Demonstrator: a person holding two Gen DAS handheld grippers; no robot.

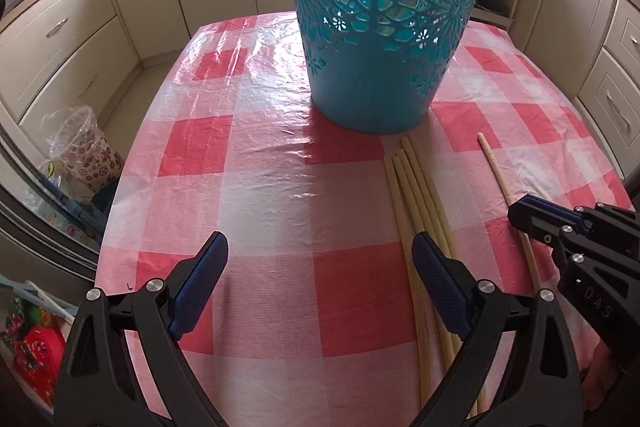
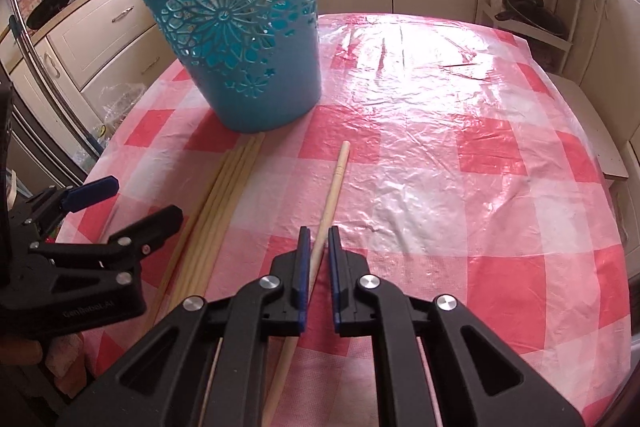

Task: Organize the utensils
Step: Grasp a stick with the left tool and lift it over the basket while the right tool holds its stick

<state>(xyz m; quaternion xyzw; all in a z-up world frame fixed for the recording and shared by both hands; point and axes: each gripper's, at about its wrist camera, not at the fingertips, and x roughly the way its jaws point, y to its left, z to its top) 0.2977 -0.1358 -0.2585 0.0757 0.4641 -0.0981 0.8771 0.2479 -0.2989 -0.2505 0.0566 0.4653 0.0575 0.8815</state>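
Checked tablecloth [image 2: 460, 163] bears chopstick [image 2: 334, 187] clamped in right hand-held gripper [image 2: 318, 231].

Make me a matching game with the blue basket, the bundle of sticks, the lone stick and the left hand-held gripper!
Things:
1. blue basket
2. bundle of sticks
3. lone stick
4. left hand-held gripper

Descriptions:
A. between the shut jaws of the right hand-held gripper
B. jaws wide open, holding nothing
C. standing upright on the checked tablecloth
D. lying side by side, tips near the basket's base

Pairs: 1-C, 2-D, 3-A, 4-B
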